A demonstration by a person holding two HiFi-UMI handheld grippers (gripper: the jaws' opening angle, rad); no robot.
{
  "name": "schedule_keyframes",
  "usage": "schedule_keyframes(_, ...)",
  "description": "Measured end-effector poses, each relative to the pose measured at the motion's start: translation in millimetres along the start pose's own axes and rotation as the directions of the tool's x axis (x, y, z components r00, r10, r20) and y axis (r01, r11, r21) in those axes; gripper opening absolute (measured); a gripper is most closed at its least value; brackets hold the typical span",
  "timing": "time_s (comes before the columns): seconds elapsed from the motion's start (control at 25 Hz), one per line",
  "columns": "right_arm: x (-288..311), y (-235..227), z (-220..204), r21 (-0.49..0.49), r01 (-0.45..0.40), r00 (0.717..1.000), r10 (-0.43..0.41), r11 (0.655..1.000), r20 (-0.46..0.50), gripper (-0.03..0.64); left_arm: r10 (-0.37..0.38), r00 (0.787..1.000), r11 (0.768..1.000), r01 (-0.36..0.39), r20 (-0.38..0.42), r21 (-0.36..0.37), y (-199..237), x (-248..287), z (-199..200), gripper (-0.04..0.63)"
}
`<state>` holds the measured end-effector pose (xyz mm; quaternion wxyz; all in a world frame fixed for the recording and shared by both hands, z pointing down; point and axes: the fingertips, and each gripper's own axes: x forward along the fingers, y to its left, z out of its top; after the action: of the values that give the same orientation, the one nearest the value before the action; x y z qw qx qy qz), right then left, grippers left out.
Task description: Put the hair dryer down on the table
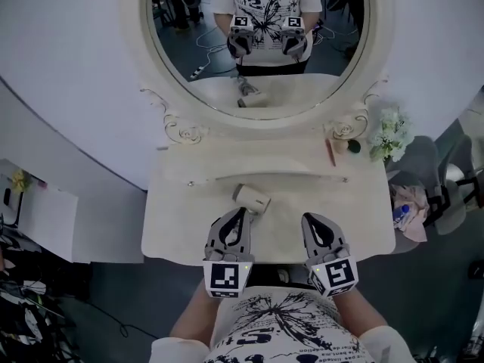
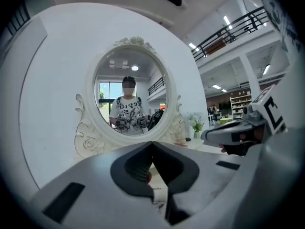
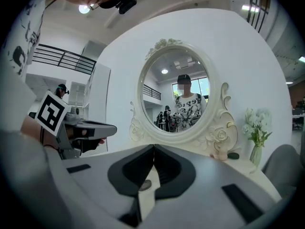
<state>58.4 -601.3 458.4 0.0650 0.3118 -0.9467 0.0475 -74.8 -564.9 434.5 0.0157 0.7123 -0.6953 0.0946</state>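
Cream hair dryer — flat on table

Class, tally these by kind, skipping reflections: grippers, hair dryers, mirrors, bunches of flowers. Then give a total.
grippers: 2, the left gripper and the right gripper
hair dryer: 1
mirror: 1
bunch of flowers: 1
total: 5

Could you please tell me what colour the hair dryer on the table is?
The hair dryer is cream-white, seen best in the head view.

Hair dryer, seemingly flat, on table
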Motion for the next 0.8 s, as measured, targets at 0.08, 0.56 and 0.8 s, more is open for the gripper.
schedule_keyframes(0.08, -4, 1, 8, -0.012, -0.006, 1.000, 0.007, 1.000, 0.022, 0.018, -0.001, 1.000, 1.000, 0.001, 0.017, -0.012, 1, -9, 9, 0.021)
schedule_keyframes(0.56, -15, 2, 22, -0.025, 0.001, 0.998, 0.001, 1.000, 0.065, 0.018, -0.015, 0.999, 0.997, 0.018, 0.048, -0.080, 2, -26, 22, 0.020)
schedule_keyframes(0.8, -18, 1, 21, -0.029, 0.000, 0.998, 0.002, 1.000, 0.055, 0.018, -0.019, 0.999, 0.995, 0.022, 0.032, -0.096, 0, -23, 18, 0.020)
